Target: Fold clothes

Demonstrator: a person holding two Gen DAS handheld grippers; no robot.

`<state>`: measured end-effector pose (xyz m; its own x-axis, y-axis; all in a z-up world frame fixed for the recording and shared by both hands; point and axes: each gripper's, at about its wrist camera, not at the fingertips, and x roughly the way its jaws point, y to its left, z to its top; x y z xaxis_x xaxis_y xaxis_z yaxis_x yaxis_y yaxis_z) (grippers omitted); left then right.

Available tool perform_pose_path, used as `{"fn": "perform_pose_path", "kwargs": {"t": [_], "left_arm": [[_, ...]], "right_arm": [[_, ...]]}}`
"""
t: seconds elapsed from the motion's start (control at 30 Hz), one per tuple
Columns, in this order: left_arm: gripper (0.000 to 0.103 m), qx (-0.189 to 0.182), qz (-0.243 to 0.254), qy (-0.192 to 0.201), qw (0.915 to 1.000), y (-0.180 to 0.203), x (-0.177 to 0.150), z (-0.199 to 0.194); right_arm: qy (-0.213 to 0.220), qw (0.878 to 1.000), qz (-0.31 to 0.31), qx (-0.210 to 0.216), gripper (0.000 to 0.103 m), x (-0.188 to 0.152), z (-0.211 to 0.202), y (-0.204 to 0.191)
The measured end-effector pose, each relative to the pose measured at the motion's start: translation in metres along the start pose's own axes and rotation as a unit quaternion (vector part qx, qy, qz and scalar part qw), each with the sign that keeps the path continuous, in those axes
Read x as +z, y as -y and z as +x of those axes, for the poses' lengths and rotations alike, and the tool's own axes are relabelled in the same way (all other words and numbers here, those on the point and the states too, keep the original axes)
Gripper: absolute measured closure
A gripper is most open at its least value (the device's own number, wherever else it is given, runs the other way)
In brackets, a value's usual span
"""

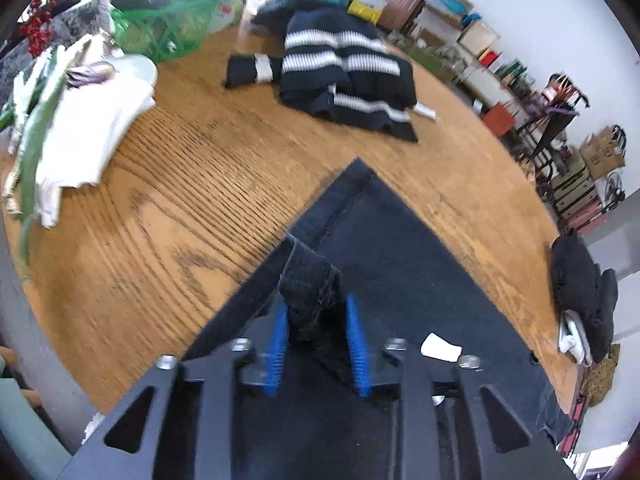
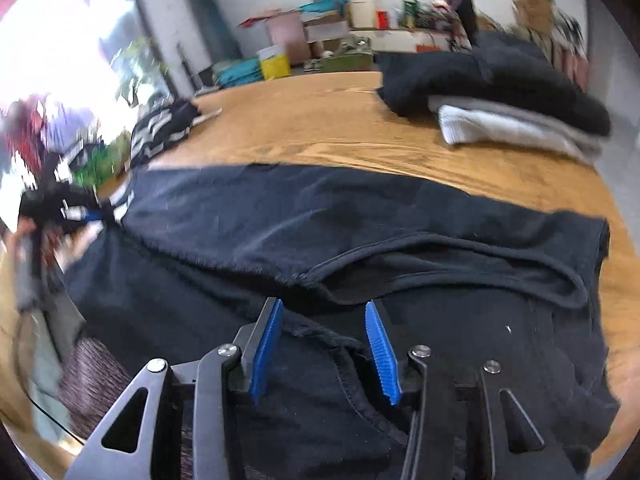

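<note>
Wooden table (image 1: pixel 160 200), with a dark garment (image 2: pixel 280 220) spread flat across its near half, long axis running nine to three o'clock in the right wrist view, one hemmed corner pointing to twelve in the left.

Left gripper (image 1: pixel 316 344): jaws part open, a bunched fold standing between the pads, grip uncertain.

Right gripper (image 2: pixel 324 348): jaws part open above the neckline, holding nothing.

Best to pinch both edges firmly, lift evenly, fold across the long axis.

A lived-in home room: a wooden table (image 1: pixel 168 208) strewn with clothes, and beyond it, along the white wall, cluttered shelves (image 1: pixel 472 40) and cardboard boxes (image 2: pixel 324 24).
</note>
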<state>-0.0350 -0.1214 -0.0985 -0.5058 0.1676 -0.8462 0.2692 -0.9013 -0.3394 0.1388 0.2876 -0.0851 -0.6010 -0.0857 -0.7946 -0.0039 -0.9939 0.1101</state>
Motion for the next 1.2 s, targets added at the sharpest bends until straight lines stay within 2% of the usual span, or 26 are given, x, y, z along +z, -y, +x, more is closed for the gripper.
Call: {"fn": "perform_pose_path", "kwargs": {"t": [0.03, 0.1, 0.13, 0.2, 0.27, 0.4, 0.47, 0.53, 0.63, 0.77, 0.87, 0.93, 1.0, 1.07, 1.1, 1.2], "left_arm": [[0.042, -0.002, 0.002, 0.013, 0.9999, -0.002, -0.002, -0.008], [0.034, -0.005, 0.011, 0.041, 0.9991, -0.007, -0.008, -0.026], [0.033, -0.005, 0.021, 0.054, 0.9983, -0.009, -0.012, -0.034], [0.033, 0.003, 0.065, 0.065, 0.9958, -0.006, -0.026, -0.046], [0.034, 0.014, 0.116, 0.072, 0.9906, 0.0, -0.041, -0.056], [0.042, 0.054, 0.228, 0.072, 0.9695, 0.021, -0.083, -0.057], [0.045, 0.046, 0.272, 0.053, 0.9599, 0.034, -0.1, -0.052], [0.045, 0.02, 0.282, 0.034, 0.9586, 0.046, -0.11, -0.046], [0.045, -0.007, 0.303, 0.015, 0.9529, 0.067, -0.122, -0.037], [0.045, 0.017, 0.33, 0.009, 0.9436, 0.089, -0.133, -0.018], [0.045, 0.016, 0.32, -0.002, 0.9473, 0.088, -0.134, -0.012], [0.045, -0.015, 0.328, 0.001, 0.9447, 0.087, -0.141, -0.023], [0.045, -0.048, 0.353, 0.005, 0.9345, 0.087, -0.152, -0.034], [0.045, -0.062, 0.404, 0.015, 0.9123, 0.092, -0.172, -0.045], [0.045, -0.058, 0.421, 0.017, 0.9051, 0.093, -0.18, -0.045], [0.045, -0.04, 0.446, 0.015, 0.8942, 0.098, -0.195, -0.042]], "right_arm": [[0.001, 1.0, -0.014, -0.009, 0.058, -0.002, 0.0, -0.004], [0.01, 1.0, -0.028, -0.004, 0.058, -0.003, -0.007, -0.007], [0.024, 0.999, -0.033, 0.007, 0.058, -0.004, -0.015, -0.008], [0.043, 0.998, -0.043, 0.027, 0.058, -0.006, -0.027, -0.012], [0.036, 0.997, -0.048, 0.04, 0.061, -0.009, -0.028, -0.017], [0.002, 0.997, -0.047, 0.062, 0.066, -0.015, -0.012, -0.03], [-0.004, 0.995, -0.051, 0.081, 0.066, -0.019, -0.008, -0.04], [-0.011, 0.993, -0.063, 0.104, 0.066, -0.023, -0.006, -0.055], [-0.026, 0.99, -0.083, 0.111, 0.066, -0.032, -0.002, -0.072], [-0.042, 0.99, -0.086, 0.104, 0.066, -0.046, 0.0, -0.076], [-0.052, 0.99, -0.082, 0.104, 0.067, -0.052, -0.006, -0.072], [-0.061, 0.99, -0.079, 0.105, 0.067, -0.053, -0.009, -0.069], [-0.053, 0.99, -0.074, 0.106, 0.065, -0.048, -0.013, -0.065], [-0.037, 0.992, -0.065, 0.106, 0.064, -0.035, -0.012, -0.064], [-0.031, 0.992, -0.061, 0.106, 0.064, -0.029, -0.01, -0.064], [-0.03, 0.994, -0.062, 0.084, 0.064, -0.017, 0.001, -0.066]]}}
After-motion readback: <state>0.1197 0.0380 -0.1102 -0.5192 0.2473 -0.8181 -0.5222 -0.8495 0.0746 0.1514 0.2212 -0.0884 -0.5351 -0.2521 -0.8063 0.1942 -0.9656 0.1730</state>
